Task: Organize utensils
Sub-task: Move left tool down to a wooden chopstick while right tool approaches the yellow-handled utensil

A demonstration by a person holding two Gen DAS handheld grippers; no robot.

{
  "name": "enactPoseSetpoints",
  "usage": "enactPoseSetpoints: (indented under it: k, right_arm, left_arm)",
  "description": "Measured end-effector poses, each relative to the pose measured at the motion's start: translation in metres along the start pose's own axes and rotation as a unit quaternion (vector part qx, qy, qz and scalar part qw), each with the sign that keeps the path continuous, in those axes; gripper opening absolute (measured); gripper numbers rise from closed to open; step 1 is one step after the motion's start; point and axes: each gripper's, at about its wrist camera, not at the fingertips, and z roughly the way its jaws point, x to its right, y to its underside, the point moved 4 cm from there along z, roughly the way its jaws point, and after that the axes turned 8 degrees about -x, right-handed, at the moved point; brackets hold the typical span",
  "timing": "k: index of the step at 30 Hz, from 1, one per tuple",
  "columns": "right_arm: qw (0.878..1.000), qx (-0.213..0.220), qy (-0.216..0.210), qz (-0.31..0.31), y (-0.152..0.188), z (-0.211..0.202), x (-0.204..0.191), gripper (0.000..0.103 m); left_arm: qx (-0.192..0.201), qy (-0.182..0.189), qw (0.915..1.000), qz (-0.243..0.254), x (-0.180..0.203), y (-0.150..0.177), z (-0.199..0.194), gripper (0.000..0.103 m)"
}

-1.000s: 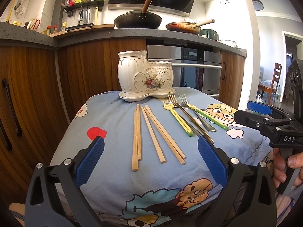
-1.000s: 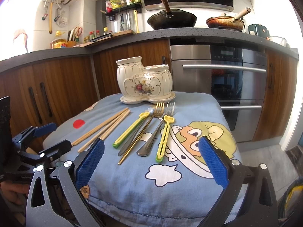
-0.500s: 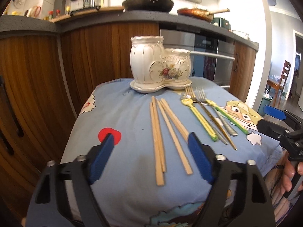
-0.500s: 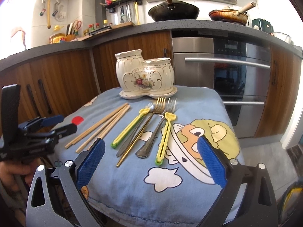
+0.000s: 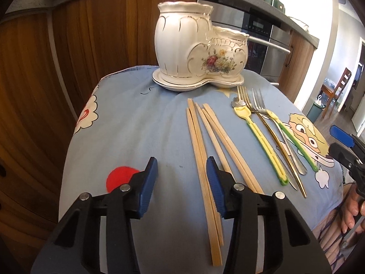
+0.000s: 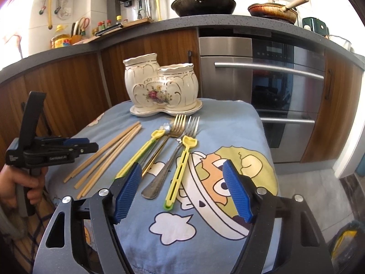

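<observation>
A white ceramic two-pot utensil holder (image 5: 196,48) (image 6: 159,86) stands on its saucer at the far end of a blue cartoon cloth. Several wooden chopsticks (image 5: 200,146) (image 6: 109,150) lie in front of it. To their right lie two yellow-green utensils (image 5: 262,143) (image 6: 180,171), a gold fork (image 6: 164,141) and a silver fork (image 6: 173,155). My left gripper (image 5: 181,178) is open and empty, low over the cloth, its right finger against the near ends of the chopsticks. My right gripper (image 6: 182,189) is open and empty above the fork handles.
The cloth-covered stool (image 6: 239,137) stands before wooden cabinets (image 6: 68,86) and a steel oven (image 6: 273,80). The counter (image 6: 228,22) behind holds a wok and a pan. The left gripper also shows in the right wrist view (image 6: 75,147).
My left gripper has moved forward and down toward the chopsticks and its fingers have narrowed. My right gripper has edged forward over the forks and narrowed a little.
</observation>
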Motion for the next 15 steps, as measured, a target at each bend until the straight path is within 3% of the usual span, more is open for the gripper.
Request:
enactPoseSetpoints:
  k: [8, 15]
  right_arm:
    - [1.000, -0.019, 0.005, -0.004, -0.005, 0.008, 0.006, 0.075]
    - [0.999, -0.054, -0.002, -0.005, -0.011, 0.026, 0.012, 0.071]
  left_arm:
    - [-0.029, -0.005, 0.9994, 0.020, 0.002, -0.015, 0.013, 0.043]
    - [-0.048, 0.025, 0.9984, 0.013, -0.002, -0.026, 0.021, 0.042]
